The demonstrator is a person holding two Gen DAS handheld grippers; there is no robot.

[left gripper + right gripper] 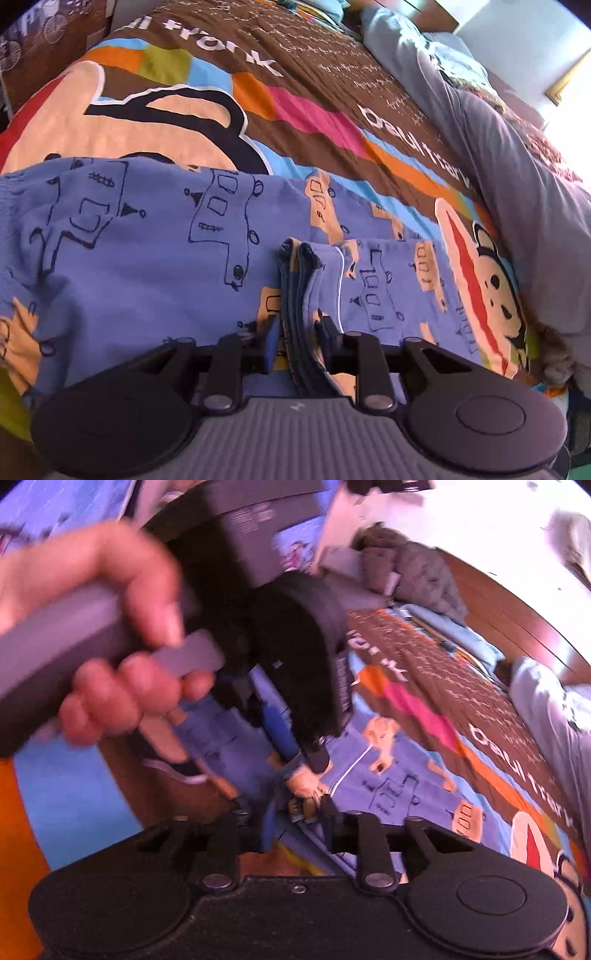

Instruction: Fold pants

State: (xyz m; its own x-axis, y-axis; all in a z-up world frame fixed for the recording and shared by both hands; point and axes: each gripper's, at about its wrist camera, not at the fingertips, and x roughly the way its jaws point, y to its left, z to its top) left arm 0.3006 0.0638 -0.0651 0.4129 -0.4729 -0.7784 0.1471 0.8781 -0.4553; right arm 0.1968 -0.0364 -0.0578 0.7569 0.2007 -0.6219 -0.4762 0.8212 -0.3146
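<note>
- Nearest the left wrist lens: left gripper [297,345], blue pads either side of a stacked dark-blue cuff edge [295,295]. Fabric sits between the pads; a sliver of gap shows on each side, so I read it as a loose hold at most and cannot tell whether the pads press.
- Pants [147,251]: one pair, blue-violet with drawn trucks and orange patches, spread on the bedspread [314,110]. Waistband to the left, legs running right, cuffs brought over onto the body.
- Right wrist view: right gripper [297,814] low over the same bunched cuff end [306,786], jaws part-way apart with cloth between them; blur hides contact, so grip cannot be told.
- Same view: a hand [110,646] wraps the grey handle of the left gripper, whose fingertips come down onto the fabric just beyond the right gripper's.
- Step judged: mid-fold, legs doubled, both tools gathered on the cuffs at one spot.
- Next move likely calls for a firm pinch on all cuff layers, then carrying them level towards the waistband without dropping a layer.
- Risk: stacked layers slip out unevenly from a loose hold.
- Count: grippers two, hands seen one, pants one pair, grey quilt [517,155] one along the far side.
</note>
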